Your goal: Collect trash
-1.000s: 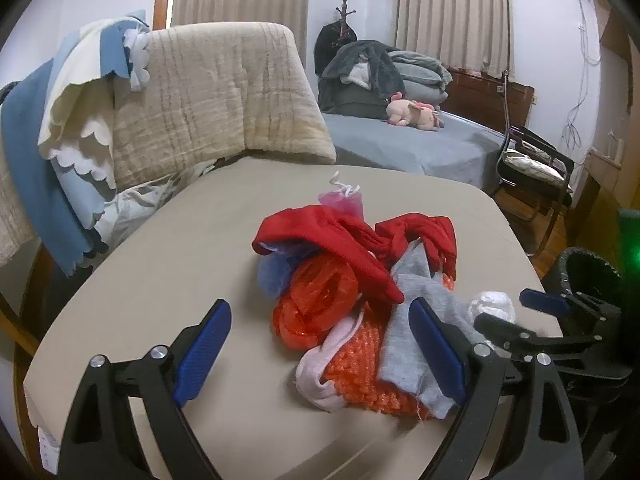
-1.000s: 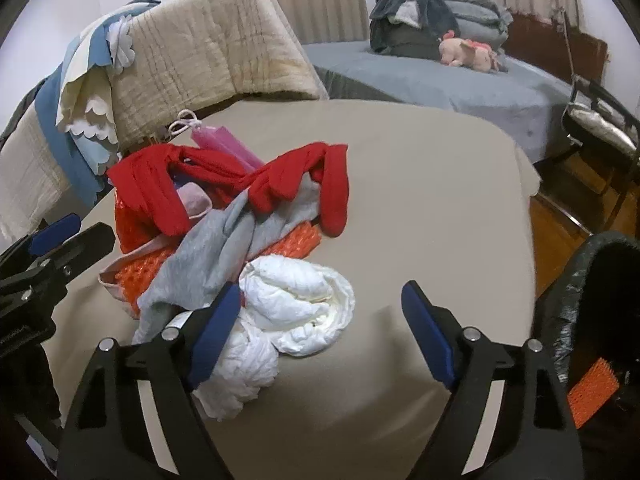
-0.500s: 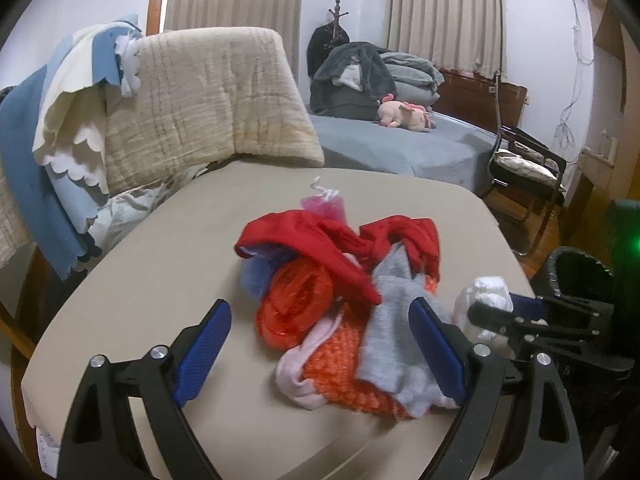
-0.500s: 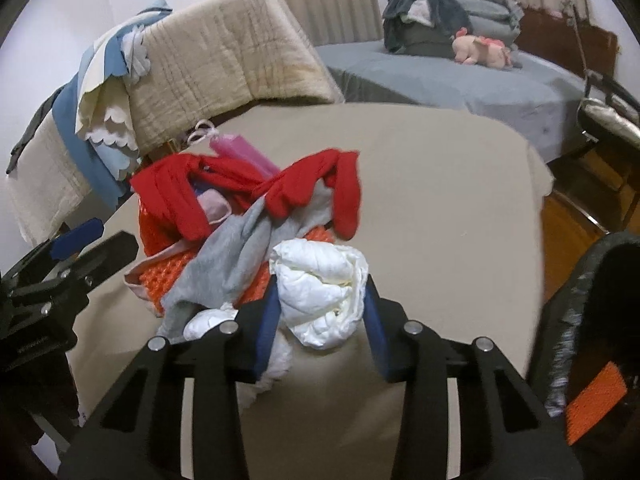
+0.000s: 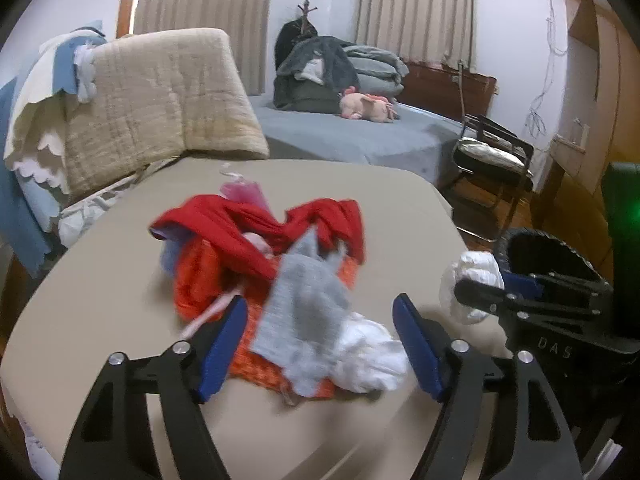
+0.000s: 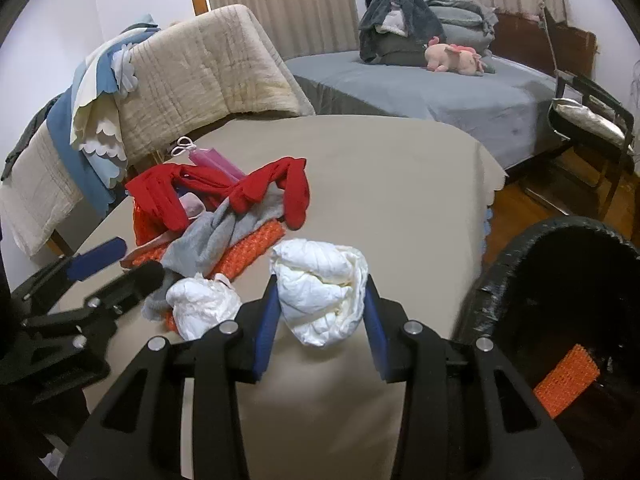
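Two tongs in play. Right tongs (image 6: 318,310) closed on a crumpled white wad (image 6: 320,286), pads pressing both flanks, wad lifted just clear of the table (image 6: 400,168). Left tongs (image 5: 320,346) gaping wide, holding nothing, poised over the near edge of the clutter pile (image 5: 260,256): red cloth, grey cloth, orange mesh, pink bits. Second white wad (image 6: 202,304) lying at the pile's near edge, touching the grey cloth, between the two tools. Black-lined bin (image 6: 560,304) off the table's right side, orange scrap already inside.

Likely risks: soft, springy wad squeezed only at its middle, so easily slipping out during the swing toward the bin and landing on the floor beside it. Loose lower folds hanging below the pads, apt to snag the bin's rim. On the left, wide-open blue pads near the grey cloth, liable to scoop up clothing along with trash.
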`<state>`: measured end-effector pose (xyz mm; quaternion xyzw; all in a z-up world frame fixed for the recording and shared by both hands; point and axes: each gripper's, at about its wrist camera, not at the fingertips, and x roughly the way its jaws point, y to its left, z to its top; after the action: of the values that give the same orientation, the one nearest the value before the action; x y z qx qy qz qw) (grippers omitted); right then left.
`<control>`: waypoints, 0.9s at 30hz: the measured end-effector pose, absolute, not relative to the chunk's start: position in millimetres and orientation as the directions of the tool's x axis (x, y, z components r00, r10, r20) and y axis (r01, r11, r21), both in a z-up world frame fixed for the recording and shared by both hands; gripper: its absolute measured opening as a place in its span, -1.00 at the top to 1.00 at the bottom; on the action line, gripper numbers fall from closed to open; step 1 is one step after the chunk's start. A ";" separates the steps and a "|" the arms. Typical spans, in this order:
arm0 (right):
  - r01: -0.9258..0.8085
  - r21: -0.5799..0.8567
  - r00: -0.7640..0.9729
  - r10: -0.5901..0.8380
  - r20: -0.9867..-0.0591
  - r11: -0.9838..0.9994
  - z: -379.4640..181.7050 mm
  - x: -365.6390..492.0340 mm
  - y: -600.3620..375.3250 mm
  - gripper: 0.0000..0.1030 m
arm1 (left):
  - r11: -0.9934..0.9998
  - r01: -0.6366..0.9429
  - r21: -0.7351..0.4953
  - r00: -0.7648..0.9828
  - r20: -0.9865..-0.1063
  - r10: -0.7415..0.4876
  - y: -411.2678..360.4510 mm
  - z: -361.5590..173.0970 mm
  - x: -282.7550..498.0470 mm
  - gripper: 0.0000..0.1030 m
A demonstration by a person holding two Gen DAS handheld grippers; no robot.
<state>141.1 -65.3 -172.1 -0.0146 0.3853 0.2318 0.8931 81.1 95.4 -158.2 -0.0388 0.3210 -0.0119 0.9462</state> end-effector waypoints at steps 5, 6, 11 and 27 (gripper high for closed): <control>-0.418 0.150 0.603 0.397 -0.691 0.896 -169.9 133.8 -77.1 0.26 | 0.997 0.021 -0.080 0.771 -0.633 -0.067 78.9 -169.0 83.1 -0.18; -0.417 0.149 0.605 0.396 -0.691 0.897 -170.2 132.5 -79.5 0.26 | 0.996 0.022 -0.081 0.763 -0.642 -0.069 74.8 -172.7 83.8 -0.17; -0.404 0.150 0.611 0.388 -0.690 0.902 -169.5 128.8 -89.4 0.25 | 0.998 0.016 -0.058 0.741 -0.670 -0.051 62.9 -185.0 84.4 -0.01; -0.377 0.155 0.623 0.373 -0.688 0.913 -166.9 130.1 -104.3 0.25 | 0.998 -0.048 -0.035 0.732 -0.681 0.011 52.1 -178.2 68.1 0.34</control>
<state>130.1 -104.3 -166.9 -0.0021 0.3812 0.2082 0.9008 68.1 52.1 -178.2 -0.0249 0.3656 0.0158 0.9303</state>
